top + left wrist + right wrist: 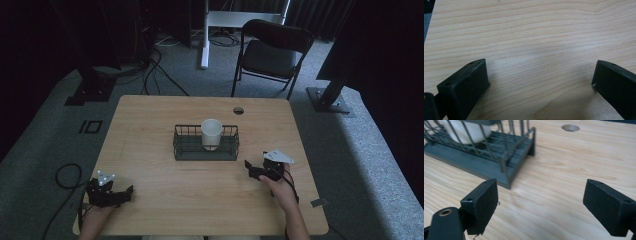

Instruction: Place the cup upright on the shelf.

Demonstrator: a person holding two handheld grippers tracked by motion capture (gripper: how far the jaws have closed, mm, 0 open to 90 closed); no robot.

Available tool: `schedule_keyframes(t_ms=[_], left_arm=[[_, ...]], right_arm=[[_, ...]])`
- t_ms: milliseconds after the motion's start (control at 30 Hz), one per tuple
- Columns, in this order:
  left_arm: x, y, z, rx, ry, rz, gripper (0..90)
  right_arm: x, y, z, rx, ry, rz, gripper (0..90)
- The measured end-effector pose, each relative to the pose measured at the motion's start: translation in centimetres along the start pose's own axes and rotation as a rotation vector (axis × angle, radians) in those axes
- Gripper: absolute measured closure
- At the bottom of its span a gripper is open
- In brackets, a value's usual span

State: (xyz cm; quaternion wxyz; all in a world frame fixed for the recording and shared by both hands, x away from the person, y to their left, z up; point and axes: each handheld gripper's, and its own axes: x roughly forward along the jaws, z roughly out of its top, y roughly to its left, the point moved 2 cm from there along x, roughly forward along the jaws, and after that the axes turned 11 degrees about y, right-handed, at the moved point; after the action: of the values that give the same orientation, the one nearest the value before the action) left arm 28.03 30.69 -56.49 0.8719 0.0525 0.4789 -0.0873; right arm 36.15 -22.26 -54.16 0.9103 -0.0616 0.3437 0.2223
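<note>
High view: a white cup (pixel 211 132) stands upright in a dark wire basket (pixel 205 151) at mid-surface (pixel 150 130). Left gripper (pixel 127 192) sits near the front-left corner, right gripper (pixel 248 167) just beside the basket's right end; both have jaws spread, holding nothing.

Dim room; grey carpet (pixel 45 125); black folding chair (pixel 272 52); floor cables (pixel 160 75).

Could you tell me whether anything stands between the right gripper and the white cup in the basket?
Yes: the cup stands inside the wire basket, so the basket's right wall lies between it and the open right gripper. The bare table between gripper and basket holds nothing. From above, the cup is unobstructed.
</note>
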Motion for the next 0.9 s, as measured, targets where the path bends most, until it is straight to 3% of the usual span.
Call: schedule_keyframes(t_ms=[400,900], left_arm=[[0.0,0.0,0.0,0.0,0.0,0.0,0.7],[0.0,0.0,0.0,0.0,0.0,0.0,0.7]], right_arm=[[-0.5,-2.2,-1.4,0.056,0.041,-0.079,12.6],[-0.4,-4.0,-2.7,0.113,0.128,-0.174,12.6]])
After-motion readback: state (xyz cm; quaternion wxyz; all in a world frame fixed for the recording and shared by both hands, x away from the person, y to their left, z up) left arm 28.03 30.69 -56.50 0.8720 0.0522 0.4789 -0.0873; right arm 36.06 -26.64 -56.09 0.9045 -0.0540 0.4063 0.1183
